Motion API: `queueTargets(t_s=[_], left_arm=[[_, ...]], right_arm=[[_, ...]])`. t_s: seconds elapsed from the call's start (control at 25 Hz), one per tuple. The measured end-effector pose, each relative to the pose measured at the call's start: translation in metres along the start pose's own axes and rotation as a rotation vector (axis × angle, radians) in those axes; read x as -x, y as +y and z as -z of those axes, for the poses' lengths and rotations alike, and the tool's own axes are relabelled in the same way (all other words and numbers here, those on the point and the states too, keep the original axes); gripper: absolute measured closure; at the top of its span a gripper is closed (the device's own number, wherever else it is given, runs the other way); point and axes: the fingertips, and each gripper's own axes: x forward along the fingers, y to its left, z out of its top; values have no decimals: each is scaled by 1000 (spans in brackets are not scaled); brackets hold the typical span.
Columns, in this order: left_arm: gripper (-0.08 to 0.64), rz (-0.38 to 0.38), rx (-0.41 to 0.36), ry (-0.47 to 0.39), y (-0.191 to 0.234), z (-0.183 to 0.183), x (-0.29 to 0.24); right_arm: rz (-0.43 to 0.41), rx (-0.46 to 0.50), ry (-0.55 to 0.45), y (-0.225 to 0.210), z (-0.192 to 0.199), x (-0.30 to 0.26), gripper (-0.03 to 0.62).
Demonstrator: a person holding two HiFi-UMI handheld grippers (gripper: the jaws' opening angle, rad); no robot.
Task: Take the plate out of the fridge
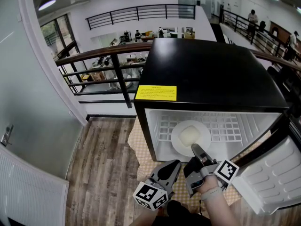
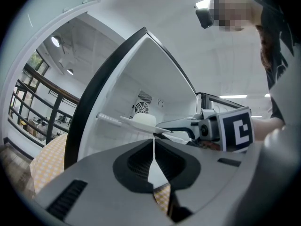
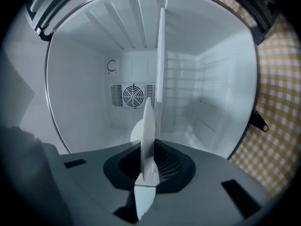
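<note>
The plate (image 1: 176, 139) sits on the fridge (image 1: 211, 74) shelf (image 1: 230, 126). The right gripper (image 1: 196, 149) pinches its front rim tight. Pull straight out, slow and flat, or the white lump (image 1: 190, 133) could slide. The left gripper (image 1: 175, 165) waits, jaws pressed together, holding nothing.

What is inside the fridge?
A white plate carrying a pale block lies on the shelf, its rim gripped by the right claw. The shelf beneath it is covered.

A white grid shelf (image 1: 228, 126) is fitted across the inside of the open black fridge (image 1: 211, 69), and a white plate (image 1: 178, 138) is carried on its left half. The fridge is set on a yellow checkered cloth (image 1: 138, 149), which is spread over the wood-plank floor (image 1: 103, 164).
</note>
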Motion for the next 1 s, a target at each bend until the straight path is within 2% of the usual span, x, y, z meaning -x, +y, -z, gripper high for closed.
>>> queueTargets(t_s=[1.0], left_arm=[[543,26,-12,1,-25,0,16]], right_arm=[[-10,-27,-55,-1,2,42,538]])
